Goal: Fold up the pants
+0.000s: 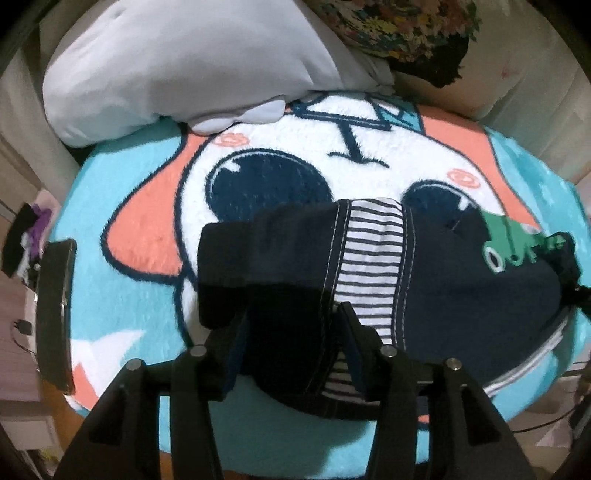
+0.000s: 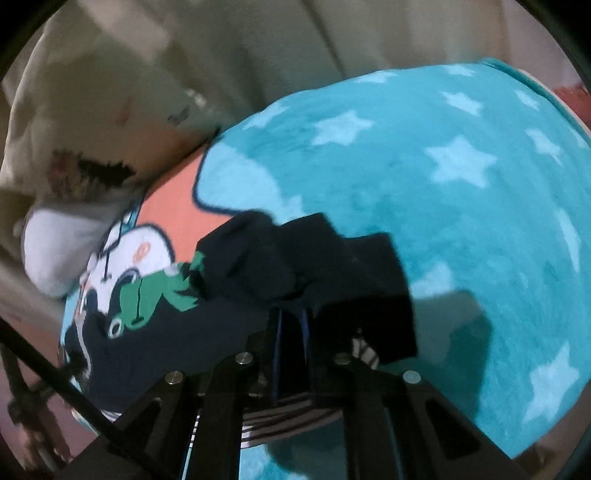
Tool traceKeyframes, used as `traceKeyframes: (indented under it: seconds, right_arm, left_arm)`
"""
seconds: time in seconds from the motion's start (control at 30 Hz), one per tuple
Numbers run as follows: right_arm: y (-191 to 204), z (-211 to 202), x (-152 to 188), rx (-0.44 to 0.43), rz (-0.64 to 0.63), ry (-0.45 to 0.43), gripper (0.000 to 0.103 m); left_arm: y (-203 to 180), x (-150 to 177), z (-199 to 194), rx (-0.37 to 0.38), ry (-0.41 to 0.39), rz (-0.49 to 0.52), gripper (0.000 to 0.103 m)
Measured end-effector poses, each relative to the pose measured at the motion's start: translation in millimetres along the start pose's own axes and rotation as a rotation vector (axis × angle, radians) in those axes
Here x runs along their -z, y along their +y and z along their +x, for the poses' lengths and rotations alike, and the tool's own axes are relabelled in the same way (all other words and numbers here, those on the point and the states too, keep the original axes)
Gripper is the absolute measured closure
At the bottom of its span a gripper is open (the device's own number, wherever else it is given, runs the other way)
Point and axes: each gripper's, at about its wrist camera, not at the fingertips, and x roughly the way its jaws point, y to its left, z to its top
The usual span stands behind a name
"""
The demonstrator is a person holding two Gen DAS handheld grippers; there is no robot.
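Jaws of both grippers, left gripper [image 1: 293, 345] and right gripper [image 2: 291, 345], are clamping dark pants [image 1: 454, 306] fabric, garment spreading ahead over the blanket [image 1: 122, 314].

The pants [image 1: 424, 295] lie on the blanket [image 1: 140, 206], bunched between my two grippers. My left gripper [image 1: 293, 328] has them at its 12 o'clock, folds draped across my fingers [image 1: 352, 343]; my right gripper [image 2: 291, 332] holds an edge, the rest trailing to 9 o'clock. A pillow [image 1: 166, 66] sits behind the blanket at 11 o'clock — a patterned cloth [image 1: 399, 29] beside it at 1 o'clock.
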Motion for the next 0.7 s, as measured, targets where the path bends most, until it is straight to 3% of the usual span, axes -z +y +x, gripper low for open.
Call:
traceKeyframes:
  seconds: [0.13, 0.27, 0.33, 0.4, 0.53, 0.7]
  right_arm:
    - [1.8, -21.3, -1.2, -0.004, 0.064, -0.059, 0.090]
    - [5.7, -51.2, -0.2, 0.031, 0.077, -0.144, 0.078]
    - [6.0, -60.7, 6.0, 0.065, 0.074, -0.171, 0.055]
    - [3.5, -67.5, 13.0, 0.063, 0.083, -0.183, 0.049]
    - [-4.2, -70.3, 27.7, 0.024, 0.122, -0.178, 0.047]
    - [-11.1, -64.5, 34.3, -0.002, 0.144, -0.178, 0.041]
  left_arm:
    - [10.8, -2.1, -21.1, 0.086, 0.006, -0.033, 0.056]
    - [5.2, -10.2, -48.2, 0.162, -0.044, 0.026, 0.053]
    - [-7.6, -20.0, -53.9, 0.224, -0.051, 0.074, 0.051]
    - [-29.0, -34.4, -51.2, 0.300, -0.030, 0.128, 0.050]
    - [-93.1, -61.1, -41.5, 0.431, 0.029, 0.265, 0.050]
    - [-189.9, -82.4, -25.2, 0.523, 0.088, 0.450, 0.050]
